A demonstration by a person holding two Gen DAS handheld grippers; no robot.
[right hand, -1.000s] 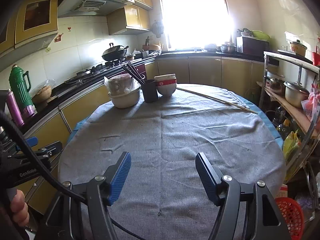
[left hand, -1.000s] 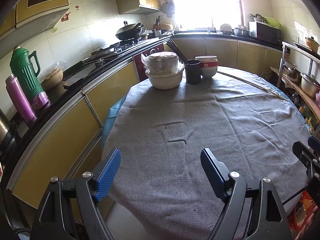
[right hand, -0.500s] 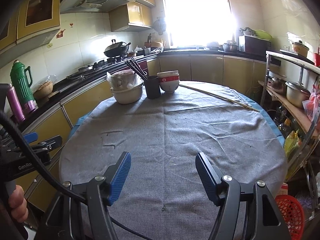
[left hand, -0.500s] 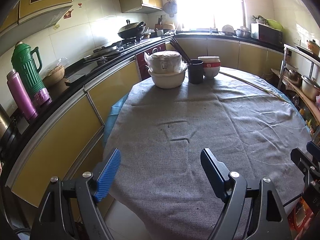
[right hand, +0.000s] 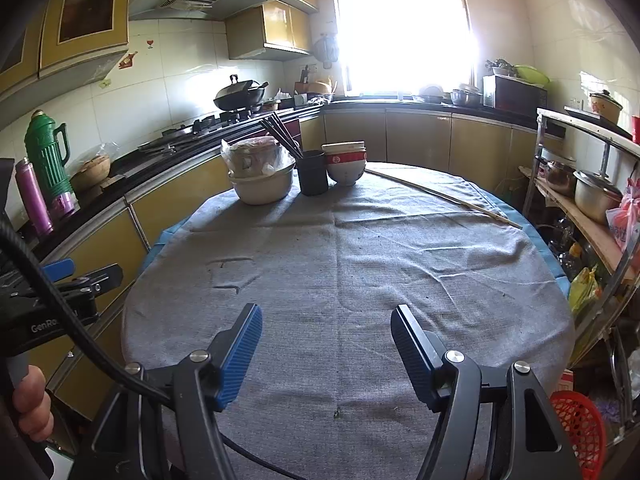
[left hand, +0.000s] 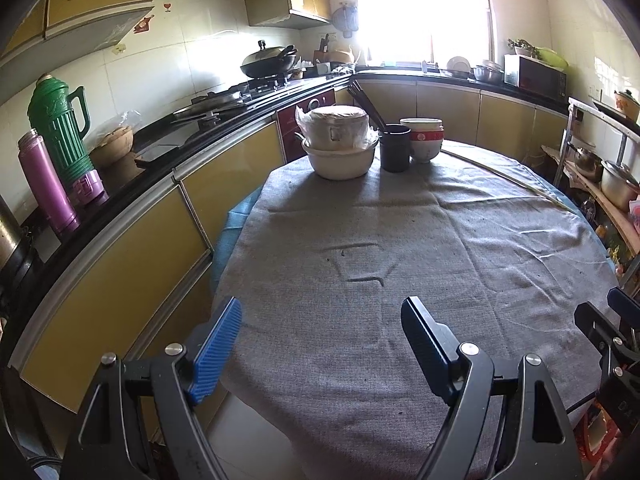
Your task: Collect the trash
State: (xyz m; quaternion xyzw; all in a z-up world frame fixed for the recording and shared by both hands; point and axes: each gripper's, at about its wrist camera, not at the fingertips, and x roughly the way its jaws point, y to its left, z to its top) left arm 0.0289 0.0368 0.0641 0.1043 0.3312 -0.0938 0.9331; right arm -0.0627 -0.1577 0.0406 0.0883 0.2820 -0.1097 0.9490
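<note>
Grippers over the near edge of a round table (right hand: 520, 312) draped in a grey cloth (left hand: 440, 240), both angled down at it. Left gripper (left hand: 320, 344): blue-padded fingers (left hand: 218, 350) spread wide, nothing between them, only bare cloth below. Right gripper (right hand: 326, 352): fingers (right hand: 240, 356) parted somewhat less, likewise holding nothing

Left gripper also shows at the left edge of the right wrist view, beside the table's left rim, with a hand (right hand: 30, 400) on its handle

Trash: only candidate seen is a small dark-green scrap (right hand: 337, 412) lying on the cloth at the near edge, between and just ahead of the right gripper's fingers, touched by neither. Too small to say what it is. Fine dark specks scattered over the cloth near its centre folds

Far edge of the table: white basin (left hand: 340, 158) with a plastic-covered pot (left hand: 336, 128) sitting in it; just right of it a black cup (left hand: 395, 148) holding dark chopsticks (left hand: 366, 102); then stacked red-and-white bowls (left hand: 424, 140). A long thin stick (right hand: 444, 196) lies across the far right edge

Red mesh basket (right hand: 580, 428) on the floor off the table's near right edge
</note>
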